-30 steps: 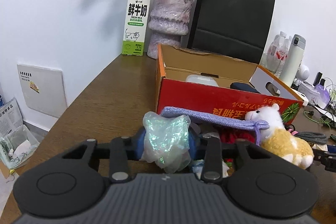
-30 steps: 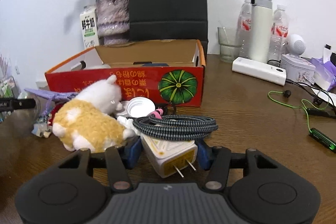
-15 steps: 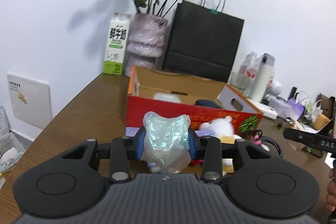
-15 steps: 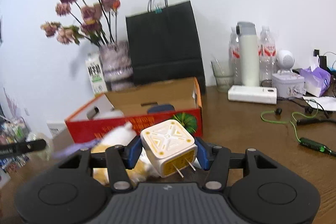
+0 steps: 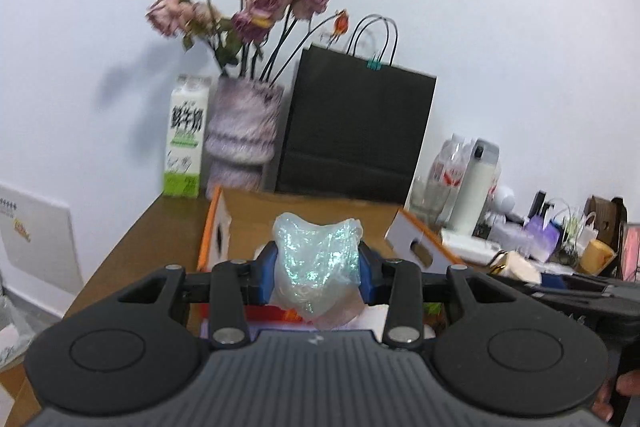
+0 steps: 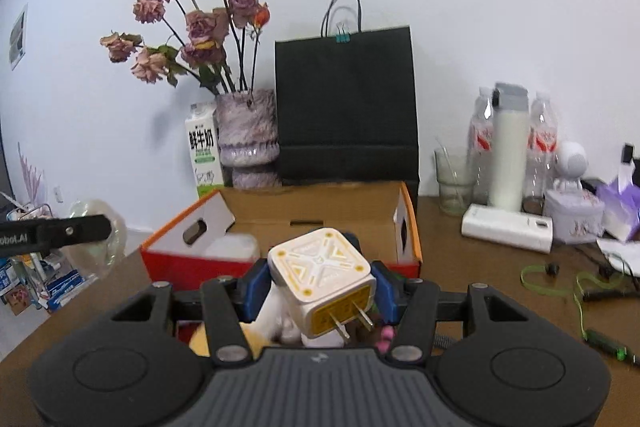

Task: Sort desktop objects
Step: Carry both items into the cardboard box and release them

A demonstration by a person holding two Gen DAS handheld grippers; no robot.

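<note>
My left gripper (image 5: 316, 273) is shut on a crumpled iridescent plastic bag (image 5: 316, 267) and holds it in the air in front of the open red cardboard box (image 5: 216, 239). My right gripper (image 6: 320, 283) is shut on a white and yellow plug charger (image 6: 322, 277), prongs toward the camera, also raised in front of the box (image 6: 408, 227). A white container (image 6: 232, 247) lies inside the box. The left gripper and its bag show at the left of the right wrist view (image 6: 96, 231). The plush toy (image 6: 276, 315) is partly hidden below the charger.
Behind the box stand a milk carton (image 6: 204, 151), a vase of dried roses (image 6: 248, 135) and a black paper bag (image 6: 348, 107). To the right are bottles and a flask (image 6: 510, 147), a glass (image 6: 454, 179), a white power bank (image 6: 508, 233) and green earphones (image 6: 576, 287).
Both grippers have risen from the table with their loads and moved toward the box. The charger's cable and the plush toy have dropped below the right view.
</note>
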